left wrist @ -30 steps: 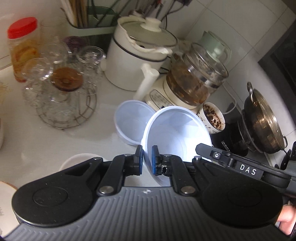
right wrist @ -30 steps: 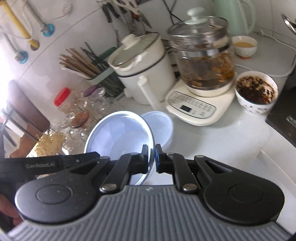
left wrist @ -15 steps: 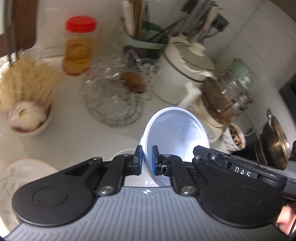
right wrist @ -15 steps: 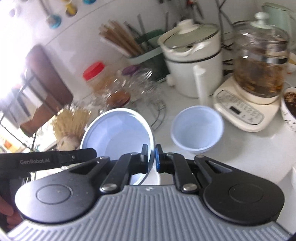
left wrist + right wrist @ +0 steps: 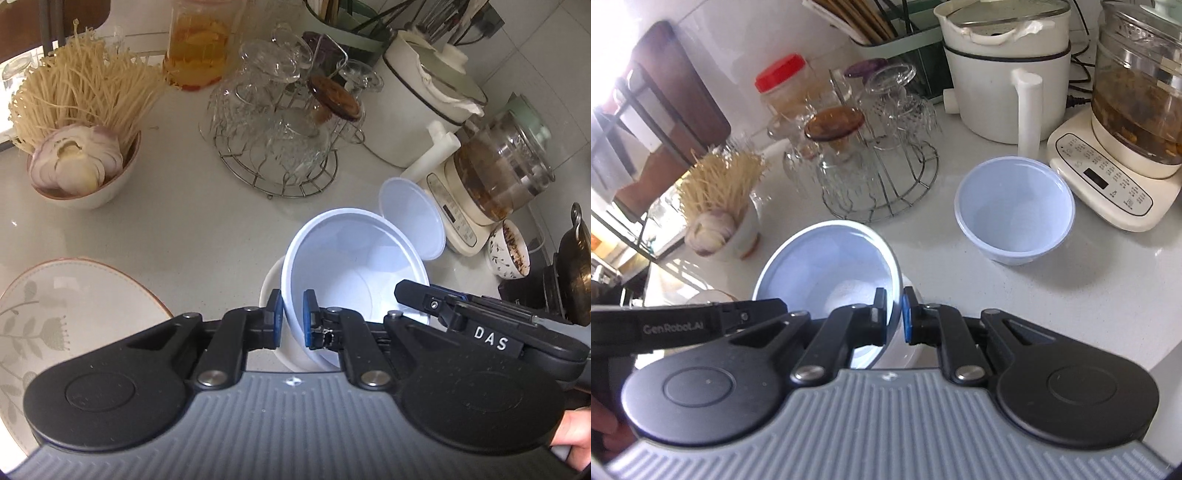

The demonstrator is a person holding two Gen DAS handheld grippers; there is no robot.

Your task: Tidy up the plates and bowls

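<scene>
**Both tools pinching one pale bowl over a white dish**

The pale blue bowl is tilting steeply, its open mouth facing up and away from both cameras, its base pointing down toward the tools. The left tool is gripping the bowl's rim, one blue pad inside the wall and one outside. The right tool is clamping the opposite side of the same rim in the same way, so the bowl is hanging between the two, just above the surface.

Directly under the bowl a white dish is sitting on the surface, mostly hidden; whether the bowl is touching it cannot be told. A second pale bowl is standing upright nearby, beside the cream kettle base.

Both tools are reaching in low and nearly level, approaching from opposite sides.

A wire rack of upturned glasses is standing behind the bowls. A bowl holding garlic and noodles is sitting to the left, and a leaf-patterned plate is lying at the left edge of the left view. A white pot with a handle is standing at the back.
</scene>
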